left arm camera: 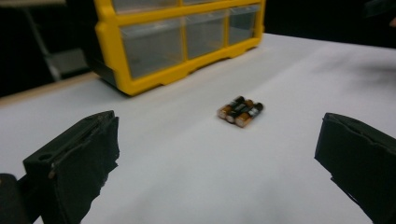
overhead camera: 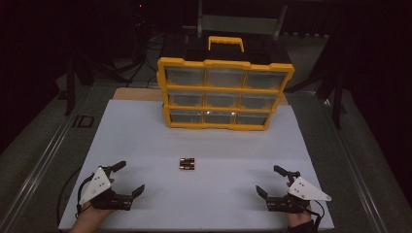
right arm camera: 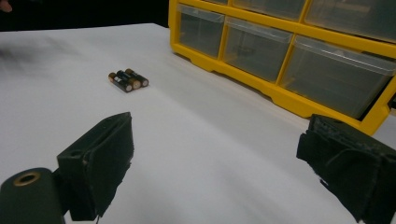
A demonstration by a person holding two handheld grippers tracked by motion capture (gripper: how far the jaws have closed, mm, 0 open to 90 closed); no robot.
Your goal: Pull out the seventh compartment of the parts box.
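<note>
Both tongs (overhead camera: 130, 178) (overhead camera: 268, 180) gape wide, holding nothing.

The batteries (overhead camera: 186, 163) are too small to count from above; drawer contents stay unreadable.

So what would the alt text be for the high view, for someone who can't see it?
Three batteries lie side by side mid-way on a white table, untouched. Nearer the camera, the left gripper and the right gripper rest at either side with jaws open. A yellow drawer cabinet with clear drawers stands at the far edge.
</note>
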